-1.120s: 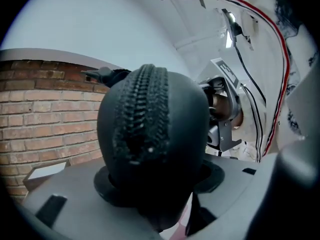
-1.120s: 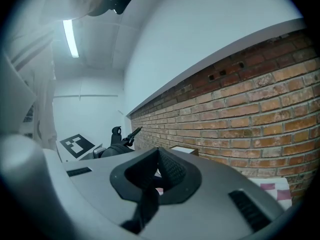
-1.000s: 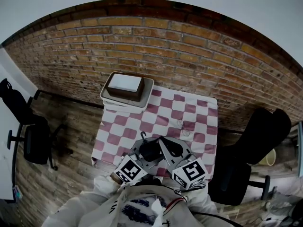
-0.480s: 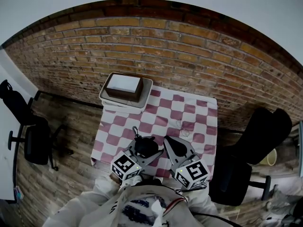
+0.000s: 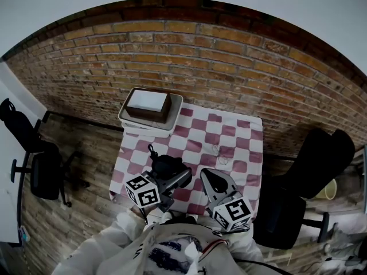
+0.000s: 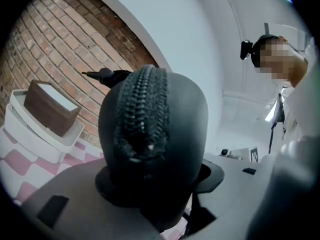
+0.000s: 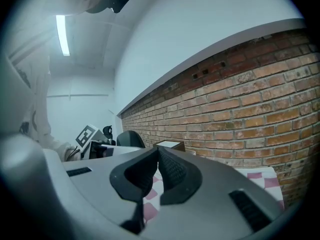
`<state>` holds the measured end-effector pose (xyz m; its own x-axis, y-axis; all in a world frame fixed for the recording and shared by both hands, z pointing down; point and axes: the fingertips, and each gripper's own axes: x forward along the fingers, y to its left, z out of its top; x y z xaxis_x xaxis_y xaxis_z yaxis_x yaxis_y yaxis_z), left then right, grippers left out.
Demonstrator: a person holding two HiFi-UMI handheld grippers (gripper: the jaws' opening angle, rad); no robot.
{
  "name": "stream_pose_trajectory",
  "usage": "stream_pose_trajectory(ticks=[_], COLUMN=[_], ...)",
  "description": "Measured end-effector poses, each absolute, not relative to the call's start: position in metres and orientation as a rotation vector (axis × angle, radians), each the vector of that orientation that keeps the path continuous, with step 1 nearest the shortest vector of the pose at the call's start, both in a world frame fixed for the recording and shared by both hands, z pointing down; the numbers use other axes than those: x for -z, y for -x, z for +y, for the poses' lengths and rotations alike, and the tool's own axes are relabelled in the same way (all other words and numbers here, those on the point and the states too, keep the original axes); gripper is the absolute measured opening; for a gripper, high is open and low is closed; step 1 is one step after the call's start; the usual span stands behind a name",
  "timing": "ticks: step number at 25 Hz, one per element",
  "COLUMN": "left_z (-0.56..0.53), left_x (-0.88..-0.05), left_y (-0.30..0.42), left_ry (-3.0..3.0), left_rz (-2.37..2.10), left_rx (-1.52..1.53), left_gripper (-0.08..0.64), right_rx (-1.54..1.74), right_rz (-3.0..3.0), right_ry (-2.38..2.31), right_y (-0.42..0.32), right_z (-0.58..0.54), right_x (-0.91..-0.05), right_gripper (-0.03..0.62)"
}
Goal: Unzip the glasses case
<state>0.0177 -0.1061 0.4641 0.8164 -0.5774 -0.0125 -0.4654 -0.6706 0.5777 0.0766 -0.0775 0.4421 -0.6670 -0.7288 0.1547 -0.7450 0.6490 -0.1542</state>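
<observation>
My left gripper (image 5: 172,175) is shut on the black glasses case (image 5: 166,165), holding it above the near left part of the checked table (image 5: 246,132). In the left gripper view the case (image 6: 155,134) fills the middle, its zipper (image 6: 142,106) running up the end that faces the camera. A short black loop (image 6: 102,76) sticks out behind it. Whether the zipper is parted I cannot tell. My right gripper (image 5: 213,179) hovers to the right of the case, apart from it. Its jaws (image 7: 157,161) are shut with nothing between them.
A white tray (image 5: 175,114) carrying a brown box (image 5: 149,105) sits at the table's far left corner. A pair of thin-framed glasses (image 5: 221,153) lies mid-table. Black office chairs (image 5: 40,168) (image 5: 304,179) stand left and right of the table. A brick wall (image 5: 229,79) runs behind.
The left gripper has rolled and carried the case to the left. The right gripper has drawn away from the case, right and slightly down, so the two now stand apart.
</observation>
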Motion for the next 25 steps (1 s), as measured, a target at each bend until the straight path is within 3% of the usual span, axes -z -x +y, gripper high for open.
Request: stream_pose_trajectory(ticks=[21,25], left_z=[-0.145,-0.148], left_x=[-0.444,-0.442], left_y=[-0.014,-0.017], left_ry=[-2.155,-2.151], left_rz=[-0.756,-0.75], left_rx=[0.618,0.637], left_gripper=[0.256,0.256], right_rx=[-0.347,-0.36], right_rz=[-2.71,-2.705], right_ry=[-1.291,-1.284], right_y=[-0.085,-0.082], right_z=[-0.073,-0.073], right_x=[-0.475,-0.481], right_gripper=[0.018,0.064])
